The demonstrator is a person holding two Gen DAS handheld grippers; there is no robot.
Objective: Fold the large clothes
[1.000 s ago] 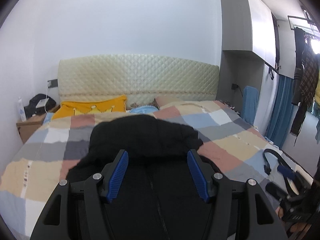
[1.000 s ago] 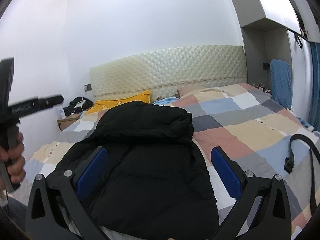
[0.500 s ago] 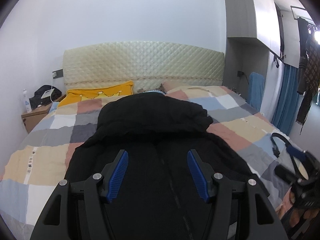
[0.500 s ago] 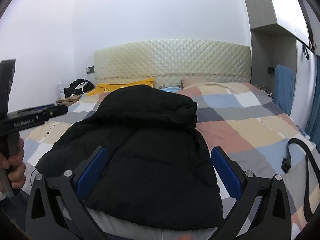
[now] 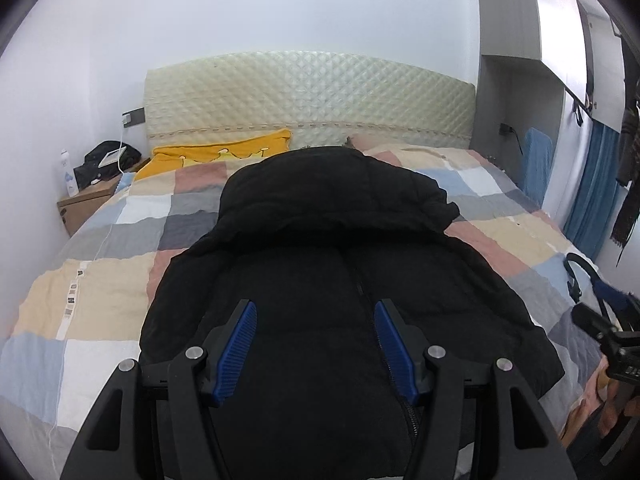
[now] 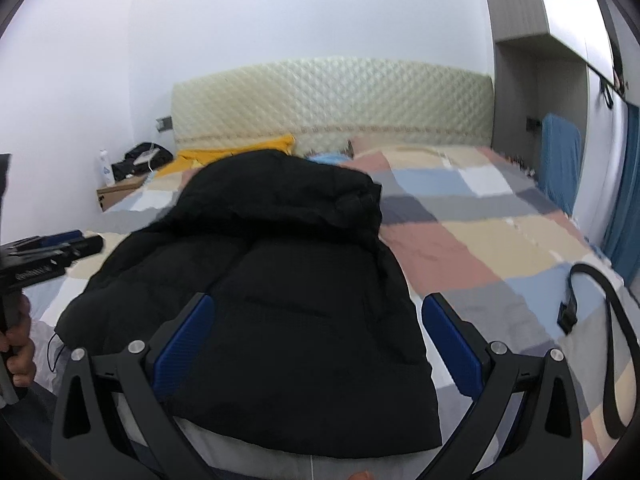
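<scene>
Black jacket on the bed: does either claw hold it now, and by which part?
Nothing is held. The left claw and the right claw are both open above the black jacket, with no fabric between their fingers.

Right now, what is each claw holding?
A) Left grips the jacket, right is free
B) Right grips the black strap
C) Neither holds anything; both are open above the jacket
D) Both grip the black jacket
C: the left claw and right claw both stand open, nothing between their blue pads, with the black jacket lying flat on the bed.
</scene>
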